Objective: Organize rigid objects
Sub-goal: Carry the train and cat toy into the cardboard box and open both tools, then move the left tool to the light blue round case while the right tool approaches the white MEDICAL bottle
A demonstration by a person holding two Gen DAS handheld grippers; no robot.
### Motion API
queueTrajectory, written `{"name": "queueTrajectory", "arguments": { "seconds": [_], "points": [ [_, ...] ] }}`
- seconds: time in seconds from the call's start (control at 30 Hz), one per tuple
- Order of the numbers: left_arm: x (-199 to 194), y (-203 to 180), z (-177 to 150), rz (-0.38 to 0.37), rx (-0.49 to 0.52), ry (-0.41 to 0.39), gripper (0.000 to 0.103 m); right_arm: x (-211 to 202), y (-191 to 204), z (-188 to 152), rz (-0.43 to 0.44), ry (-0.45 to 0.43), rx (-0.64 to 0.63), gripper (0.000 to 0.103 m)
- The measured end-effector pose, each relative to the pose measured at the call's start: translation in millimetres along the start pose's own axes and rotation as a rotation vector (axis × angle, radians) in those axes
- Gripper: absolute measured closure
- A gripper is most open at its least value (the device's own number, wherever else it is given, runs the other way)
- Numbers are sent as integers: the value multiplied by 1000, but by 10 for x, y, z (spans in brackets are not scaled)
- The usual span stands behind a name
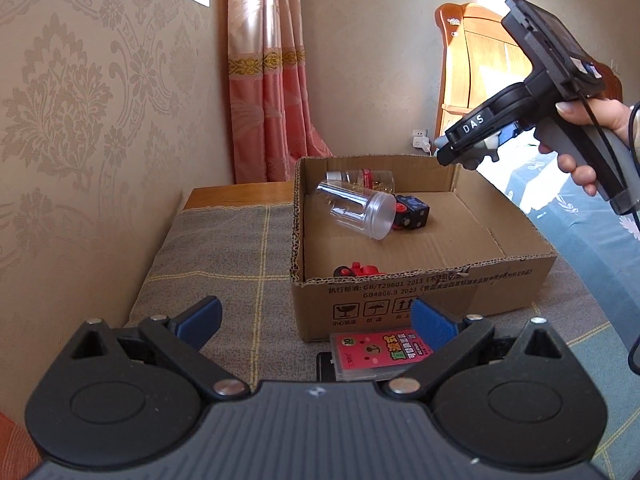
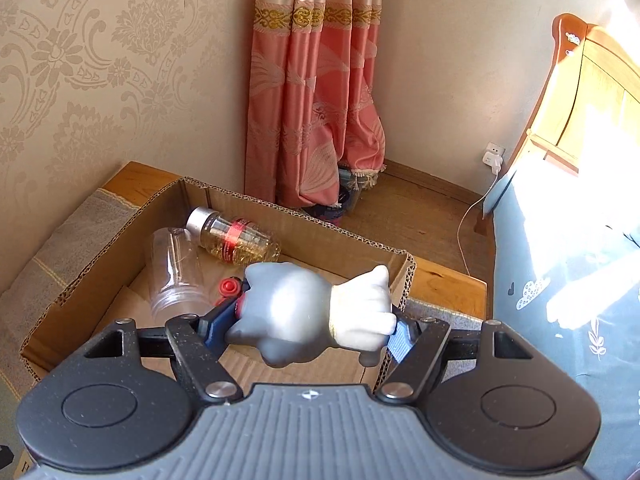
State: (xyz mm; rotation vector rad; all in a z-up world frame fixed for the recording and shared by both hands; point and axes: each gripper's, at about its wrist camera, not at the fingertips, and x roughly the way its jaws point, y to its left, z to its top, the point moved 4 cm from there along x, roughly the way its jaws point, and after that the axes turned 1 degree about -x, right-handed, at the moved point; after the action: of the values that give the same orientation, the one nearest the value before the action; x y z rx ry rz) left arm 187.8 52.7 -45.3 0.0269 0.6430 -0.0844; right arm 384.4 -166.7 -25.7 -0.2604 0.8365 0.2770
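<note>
My right gripper holds its jaws clamped on a grey-and-white toy figure above the cardboard box. My left gripper hangs with jaws apart over the grey plaid-covered surface, near a pink card pack. Patterned wallpaper left, pink curtain far, bed right.

Cardboard box sits on a checked grey cloth. Inside it: a clear jar on its side, a black cube touching the jar, a red toy by the near wall. Left gripper is spread wide in front of the box, above a pink card pack. Right gripper hovers over the box's far right corner.
</note>
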Motion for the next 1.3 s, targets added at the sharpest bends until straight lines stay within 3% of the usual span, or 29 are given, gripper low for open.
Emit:
{"name": "queueTrajectory", "arguments": {
  "seconds": [0.03, 0.1, 0.17, 0.7, 1.3],
  "points": [
    [9, 12, -6, 5, -2, 5, 2, 32, -21, 34, -10, -6, 8, 19],
    [22, 31, -25, 7, -3, 16, 2, 63, -59, 78, -27, -22, 22, 0],
    [27, 39, -45, 6, -1, 21, 2, 14, -60, 65, -35, -48, 24, 0],
    [-150, 178, -144, 28, -24, 27, 2, -553, 168, -526, -7, -4, 85, 0],
    [-136, 234, -466, 8, -26, 79, 2, -1014, 1061, -1985, 162, 90, 54, 0]
  ]
}}
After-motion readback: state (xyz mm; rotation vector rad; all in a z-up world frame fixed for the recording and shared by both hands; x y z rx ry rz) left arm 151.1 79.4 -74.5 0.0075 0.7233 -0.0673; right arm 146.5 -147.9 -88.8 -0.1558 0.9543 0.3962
